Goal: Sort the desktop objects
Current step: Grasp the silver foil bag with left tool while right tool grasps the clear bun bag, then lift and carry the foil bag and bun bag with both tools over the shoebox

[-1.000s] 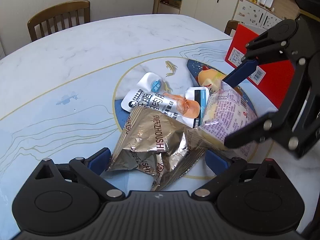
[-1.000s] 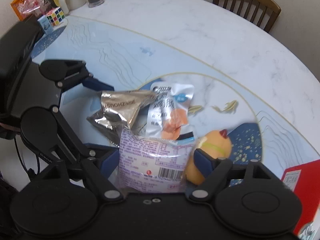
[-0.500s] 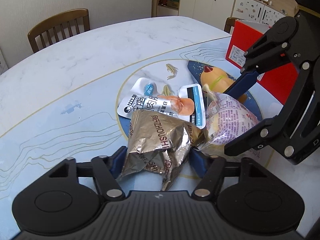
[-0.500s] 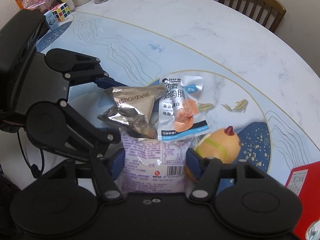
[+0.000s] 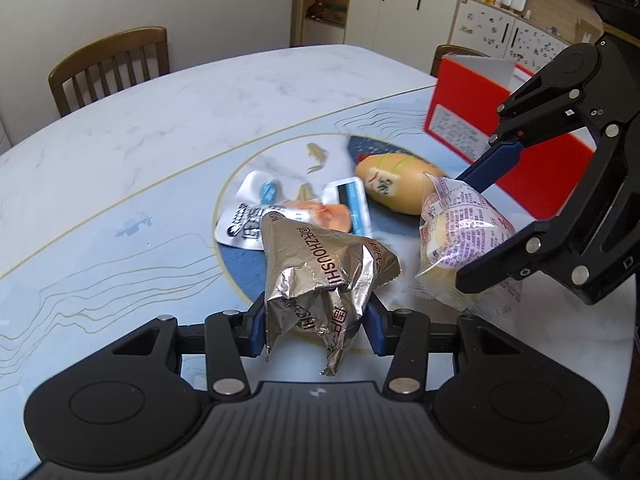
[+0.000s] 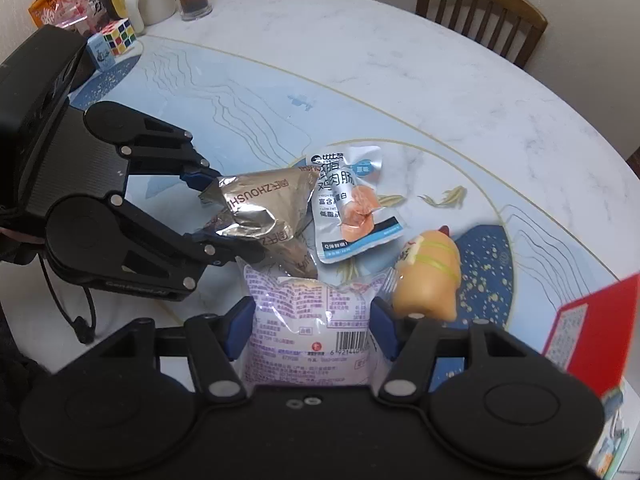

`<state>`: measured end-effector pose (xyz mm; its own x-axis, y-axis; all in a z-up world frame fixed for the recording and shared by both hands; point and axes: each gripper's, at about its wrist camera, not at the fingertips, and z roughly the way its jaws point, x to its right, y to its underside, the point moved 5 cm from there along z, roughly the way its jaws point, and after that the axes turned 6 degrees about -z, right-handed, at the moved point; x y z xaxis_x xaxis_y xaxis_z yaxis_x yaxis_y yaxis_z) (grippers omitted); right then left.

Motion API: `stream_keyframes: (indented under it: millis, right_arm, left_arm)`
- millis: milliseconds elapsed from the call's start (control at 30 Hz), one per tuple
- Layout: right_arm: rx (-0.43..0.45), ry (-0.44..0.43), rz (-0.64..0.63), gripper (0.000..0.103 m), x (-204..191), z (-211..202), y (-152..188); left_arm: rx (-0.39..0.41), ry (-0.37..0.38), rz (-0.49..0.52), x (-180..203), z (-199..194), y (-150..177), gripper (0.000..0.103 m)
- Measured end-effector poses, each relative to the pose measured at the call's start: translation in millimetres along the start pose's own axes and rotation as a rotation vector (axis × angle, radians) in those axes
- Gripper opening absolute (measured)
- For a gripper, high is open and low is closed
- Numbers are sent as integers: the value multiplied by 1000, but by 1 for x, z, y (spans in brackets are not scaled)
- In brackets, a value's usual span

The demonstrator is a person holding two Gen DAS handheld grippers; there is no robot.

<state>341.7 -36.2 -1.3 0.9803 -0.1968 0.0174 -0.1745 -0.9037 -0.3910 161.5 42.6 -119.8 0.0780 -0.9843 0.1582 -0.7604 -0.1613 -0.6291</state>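
Both grippers had narrowed and risen since a second before. Left gripper (image 5: 315, 330) was closing, pinching the foil packet (image 5: 324, 276); right gripper (image 6: 310, 330) was closing on the bread bag (image 6: 306, 320). White pouch (image 6: 352, 204) and chick toy (image 6: 430, 276) lay on the table (image 6: 360, 60).

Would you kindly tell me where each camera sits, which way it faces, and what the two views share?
Left wrist: on the left gripper, angled down across the table at the silver foil packet its closing jaws pinch; right gripper at right.
Right wrist: on the right gripper, closing on the purple bread packet; left gripper at left.
Shared: both packets, chicken sausage pouch, yellow chick toy, red box.
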Motion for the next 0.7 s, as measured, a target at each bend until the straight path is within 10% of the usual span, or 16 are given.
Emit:
stream_keyframes:
  millis: [700]
  right_arm:
    - [112,99,93,60,9,-85,45]
  left_arm:
    - [83,97,109,68,-58,-31,46]
